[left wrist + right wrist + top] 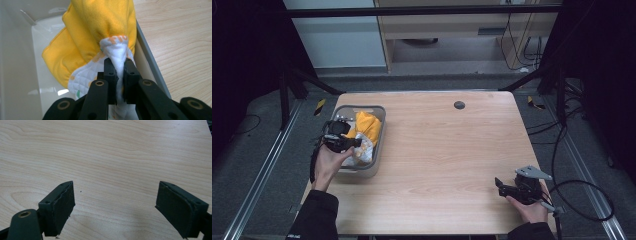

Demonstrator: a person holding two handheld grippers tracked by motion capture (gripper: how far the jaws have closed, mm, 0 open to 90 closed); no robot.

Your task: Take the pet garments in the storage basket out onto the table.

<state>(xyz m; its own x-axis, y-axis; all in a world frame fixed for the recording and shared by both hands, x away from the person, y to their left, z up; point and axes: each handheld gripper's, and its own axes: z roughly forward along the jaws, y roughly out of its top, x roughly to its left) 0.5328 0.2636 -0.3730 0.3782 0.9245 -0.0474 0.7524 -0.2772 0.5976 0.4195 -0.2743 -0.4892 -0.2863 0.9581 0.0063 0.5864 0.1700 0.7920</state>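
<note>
One light wooden tabletop (442, 160) carries a grey bin (380, 131) near its left edge, holding a yellow cloth (368, 126) and a white quilted cloth (119, 56) with orange print too creased to read. The left claw (121, 72) is pressed together, pinching a fold of the white cloth inside the bin. The right claw (115, 207) hovers spread wide over bare wood near the right edge.

Left claw (120, 75) pinched tight; right claw (115, 210) spread wide, low.
</note>
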